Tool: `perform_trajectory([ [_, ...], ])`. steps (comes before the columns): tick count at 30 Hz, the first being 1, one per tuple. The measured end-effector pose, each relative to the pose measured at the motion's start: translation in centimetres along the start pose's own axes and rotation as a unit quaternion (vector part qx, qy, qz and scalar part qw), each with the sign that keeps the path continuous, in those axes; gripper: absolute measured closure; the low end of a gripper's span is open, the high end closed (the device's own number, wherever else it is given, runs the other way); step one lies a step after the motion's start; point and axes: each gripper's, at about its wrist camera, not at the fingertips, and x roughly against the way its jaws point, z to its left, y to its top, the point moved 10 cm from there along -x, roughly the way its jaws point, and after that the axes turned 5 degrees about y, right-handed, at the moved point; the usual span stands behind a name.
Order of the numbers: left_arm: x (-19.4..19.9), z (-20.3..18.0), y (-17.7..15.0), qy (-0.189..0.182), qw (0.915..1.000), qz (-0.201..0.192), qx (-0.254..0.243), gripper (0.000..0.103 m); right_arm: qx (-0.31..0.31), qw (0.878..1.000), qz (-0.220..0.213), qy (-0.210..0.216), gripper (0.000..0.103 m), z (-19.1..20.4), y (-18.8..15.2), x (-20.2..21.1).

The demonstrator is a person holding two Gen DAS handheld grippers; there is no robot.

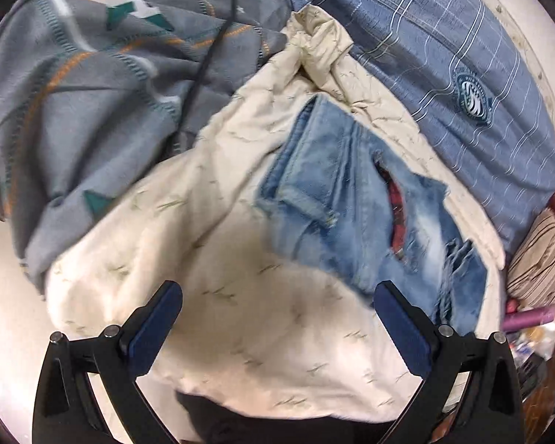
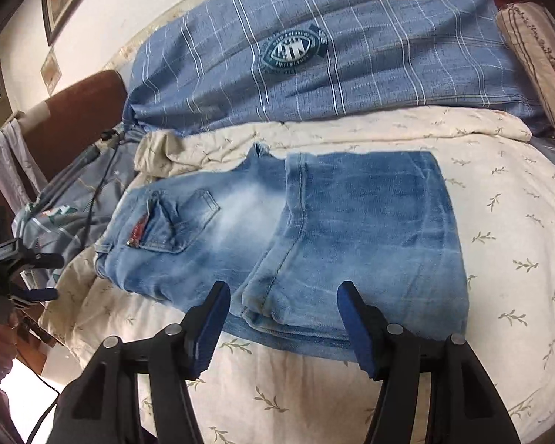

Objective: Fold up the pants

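Light blue jeans lie folded on a cream bedspread, waist and back pocket to the left, folded legs on top to the right. My right gripper is open and empty, just above the near edge of the folded legs. In the left wrist view the jeans lie ahead and to the right, with ripped, frayed cloth showing. My left gripper is open and empty over the bedspread, its right finger beside the jeans' near edge. The left gripper also shows at the left edge of the right wrist view.
A blue plaid cover with a round badge lies behind the jeans. A grey patterned blanket with a black cable lies to the left. A striped pillow is at the right. A brown headboard stands at far left.
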Motion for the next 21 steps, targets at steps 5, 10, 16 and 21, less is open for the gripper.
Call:
perform_trajectory([
  [5,-2.4,-0.9,1.6,-0.014,0.9993,0.010,0.033,0.000,-0.019,1.000,0.004,0.008,0.039,-0.7,0.0,0.2],
  [10,-4.8,-1.4,2.8,-0.008,0.9991,0.020,0.037,0.000,-0.032,0.999,0.003,0.020,0.039,-1.2,0.2,0.3],
  [16,-7.1,-3.1,3.0,-0.020,0.9987,0.047,0.008,0.035,-0.054,0.998,0.011,0.028,0.039,-2.0,0.2,0.1],
  [21,-7.5,-2.8,2.8,-0.006,0.9989,0.046,-0.001,0.041,-0.083,0.996,0.011,0.041,0.039,-2.7,0.4,0.1],
])
